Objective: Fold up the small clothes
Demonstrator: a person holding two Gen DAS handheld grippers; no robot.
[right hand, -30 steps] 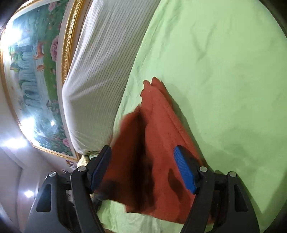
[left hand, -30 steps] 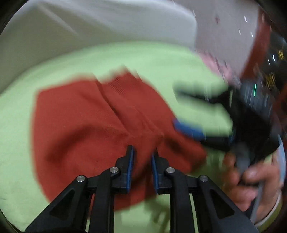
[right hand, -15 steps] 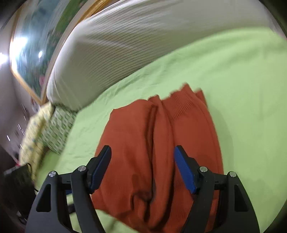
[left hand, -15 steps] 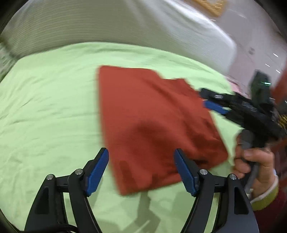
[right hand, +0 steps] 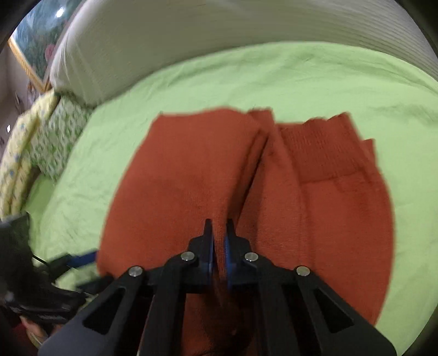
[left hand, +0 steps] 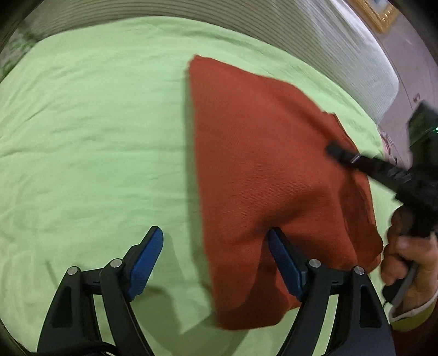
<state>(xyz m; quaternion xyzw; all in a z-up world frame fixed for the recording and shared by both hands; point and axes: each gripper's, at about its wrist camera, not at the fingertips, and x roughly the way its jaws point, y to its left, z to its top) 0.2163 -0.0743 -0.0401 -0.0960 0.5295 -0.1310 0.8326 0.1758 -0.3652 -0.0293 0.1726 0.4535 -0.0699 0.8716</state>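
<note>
A: Where is the garment lying at this moment?

B: The red knitted garment (left hand: 262, 169) is lying folded on the green bed sheet (left hand: 93, 131), with the white striped bedding (right hand: 208, 35) running along the far edge of the sheet. In the right wrist view, its ribbed hem (right hand: 323, 148) is pointing away from the camera, and a crease is running down the middle of the cloth.

A: What is the left hand-held gripper (left hand: 216, 263) doing?

B: It is sitting spread wide over the near corner of the garment. One blue pad is resting against the edge of the cloth, and the other is hanging over bare sheet, so it is gripping nothing.

A: And the right hand-held gripper (right hand: 218, 241)?

B: Its two fingers are pressed almost together, and they are pinching a ridge of the red knit right at the central crease. From the left wrist view it is showing as a dark blurred bar over the garment's right side, with the person's right hand (left hand: 408, 254) wrapped around its handle.

A: Is anything else lying nearby?

B: A yellow and green patterned pillow (right hand: 41, 142) is sitting at the left end of the bed, just beyond the sheet, and a gold picture frame (left hand: 383, 13) is showing on the wall.
</note>
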